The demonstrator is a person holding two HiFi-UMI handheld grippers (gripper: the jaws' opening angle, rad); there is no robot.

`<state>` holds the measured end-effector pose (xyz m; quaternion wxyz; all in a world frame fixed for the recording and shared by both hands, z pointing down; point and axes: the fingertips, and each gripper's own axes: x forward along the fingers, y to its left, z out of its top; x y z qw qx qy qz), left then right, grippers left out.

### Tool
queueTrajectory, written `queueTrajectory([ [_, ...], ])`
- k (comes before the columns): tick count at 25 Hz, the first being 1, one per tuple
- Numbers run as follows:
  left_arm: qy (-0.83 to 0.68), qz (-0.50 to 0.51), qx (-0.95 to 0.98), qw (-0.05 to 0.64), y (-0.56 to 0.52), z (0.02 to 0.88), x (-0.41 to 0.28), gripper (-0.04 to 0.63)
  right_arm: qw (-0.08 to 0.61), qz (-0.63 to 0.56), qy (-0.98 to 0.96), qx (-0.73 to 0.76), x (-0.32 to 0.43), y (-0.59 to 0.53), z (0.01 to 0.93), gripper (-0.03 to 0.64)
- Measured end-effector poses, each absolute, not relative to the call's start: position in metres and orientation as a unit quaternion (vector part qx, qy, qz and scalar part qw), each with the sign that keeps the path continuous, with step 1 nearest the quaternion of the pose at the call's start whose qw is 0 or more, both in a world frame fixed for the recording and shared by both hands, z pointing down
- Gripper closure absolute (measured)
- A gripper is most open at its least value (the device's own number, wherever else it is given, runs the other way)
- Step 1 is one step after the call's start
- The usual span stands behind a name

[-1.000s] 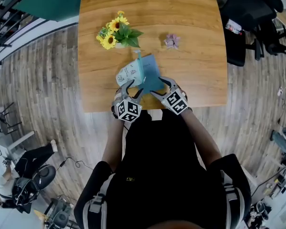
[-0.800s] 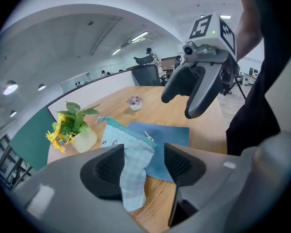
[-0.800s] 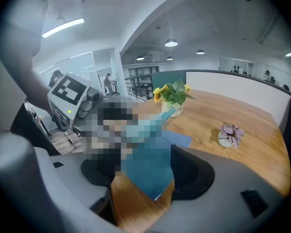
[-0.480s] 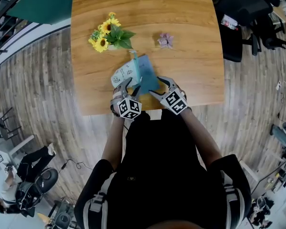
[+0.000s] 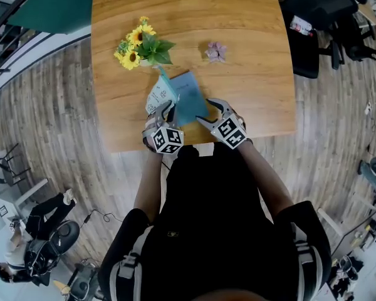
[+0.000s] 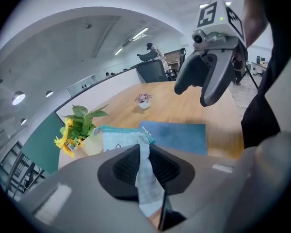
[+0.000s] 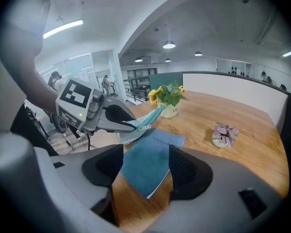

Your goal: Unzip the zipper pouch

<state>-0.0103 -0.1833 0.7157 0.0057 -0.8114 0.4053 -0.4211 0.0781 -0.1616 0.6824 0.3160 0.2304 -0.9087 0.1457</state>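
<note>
Since a second ago the left claw [image 5: 168, 110] has gone from wide to pinching the near end of the zipper pouch [image 5: 161, 95]. Its jaws are closing with the pale fabric pressed between the pads [image 6: 120, 165]. The pouch lies near the bench's [image 5: 250, 74] front edge, against the left side of a blue notebook [image 5: 189, 95], its far end toward the potted sunflowers [image 5: 141, 45]. The right claw [image 5: 209, 110] hovers over the notebook's near corner, jaws wide apart though closing, gripping nothing. A small pink plant [image 5: 215, 51] sits well apart.
</note>
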Motion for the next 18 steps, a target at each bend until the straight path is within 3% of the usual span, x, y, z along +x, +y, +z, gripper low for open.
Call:
queueTrajectory([
  [18, 0.395, -0.340, -0.852, -0.056, -0.162, 0.669, -0.031, 0.565, 0.281, 0.111, -0.929, 0.213, 0.037, -0.155, 0.653, 0.410],
])
